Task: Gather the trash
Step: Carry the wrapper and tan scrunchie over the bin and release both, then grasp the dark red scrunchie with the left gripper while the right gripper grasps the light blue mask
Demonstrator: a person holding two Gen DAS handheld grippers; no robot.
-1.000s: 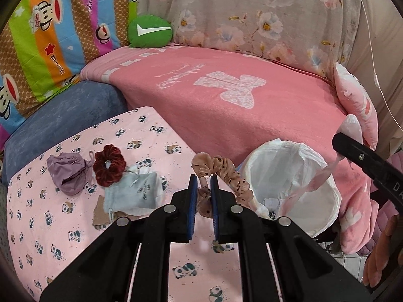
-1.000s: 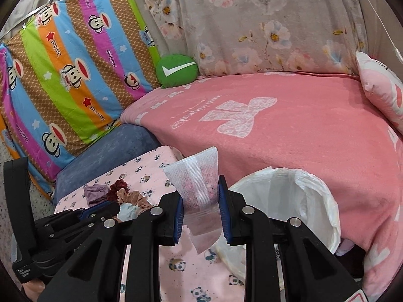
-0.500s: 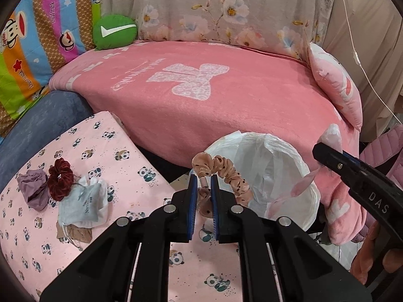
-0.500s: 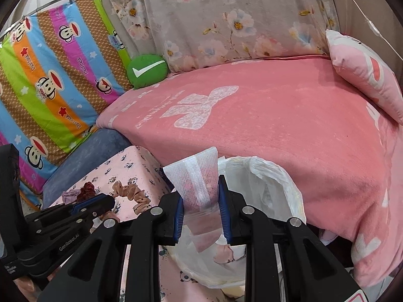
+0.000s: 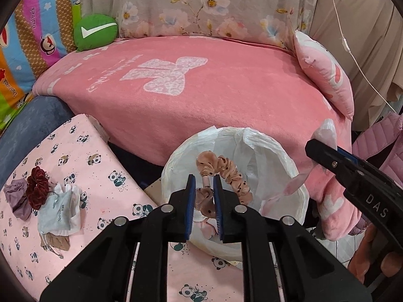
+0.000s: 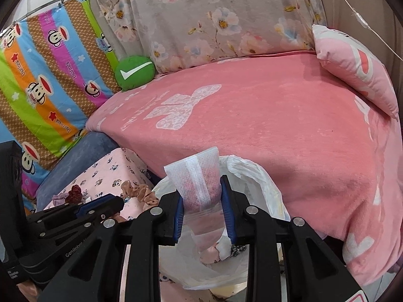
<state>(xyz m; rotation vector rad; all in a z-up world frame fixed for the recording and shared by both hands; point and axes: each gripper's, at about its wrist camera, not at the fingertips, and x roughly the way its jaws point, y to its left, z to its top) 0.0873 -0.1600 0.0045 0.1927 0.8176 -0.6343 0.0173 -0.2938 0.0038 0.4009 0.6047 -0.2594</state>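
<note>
My left gripper (image 5: 203, 186) is shut on a tan dotted scrunchie (image 5: 226, 173) and holds it over the white-lined trash bin (image 5: 292, 176). My right gripper (image 6: 201, 186) is shut on a clear zip bag with pink content (image 6: 199, 178), held above the same bin (image 6: 262, 183). The scrunchie also shows in the right wrist view (image 6: 141, 193). The right gripper's finger (image 5: 352, 171) enters the left wrist view from the right.
On the panda-print pad (image 5: 83, 151) lie a red scrunchie (image 5: 37, 187), a purple pouch (image 5: 16, 197), a grey pouch (image 5: 56, 210) and a brown scrap (image 5: 56, 242). A pink bed (image 5: 201, 95), green cushion (image 5: 95, 31) and pink pillow (image 5: 325, 73) lie behind.
Both grippers moved right from the panda pad to above the bin, carrying their items. The left jaws now stand slightly wider around the scrunchie.
</note>
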